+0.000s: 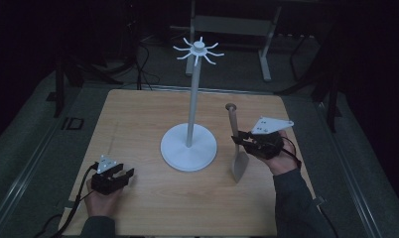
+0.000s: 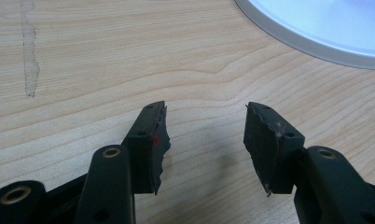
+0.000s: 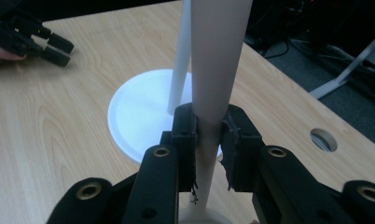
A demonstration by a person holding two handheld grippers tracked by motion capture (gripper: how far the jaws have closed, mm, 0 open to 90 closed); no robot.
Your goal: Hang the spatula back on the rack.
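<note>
Spatula handle: (image 3: pixel 213 88) filling the near centre of the right gripper view, a pale shaft that is running up from between the two black jaws, widening toward the top.
Right gripper: (image 1: pixel 243 139) pinching that handle, both pads pressing on the shaft from either side; the jaws are standing only as far apart as the handle is thick.
Spatula: (image 1: pixel 235 148) standing nearly upright at the right of the table in the high view, its flat grey blade pointing down with the lower edge at the wood, its rounded knob end at the top; whether the blade is resting on the table or hanging just above it is hard to tell.
Right hand: (image 1: pixel 282 158) wrapping the gripper body from the right, a grey three-cornered plate riding on top.
Rack: (image 1: pixel 189 124) standing just left of the spatula, a white round base with a thin pole rising to a ring of short hooks at the top; spatula and pole are sitting near each other but apart.
Left gripper: (image 2: pixel 205 140) lying low over bare wood at the near left of the table, jaws spread wide with nothing between the pads.
Table: (image 1: pixel 138 114) showing light wood grain, with a round cable hole at its right side in the right gripper view.
</note>
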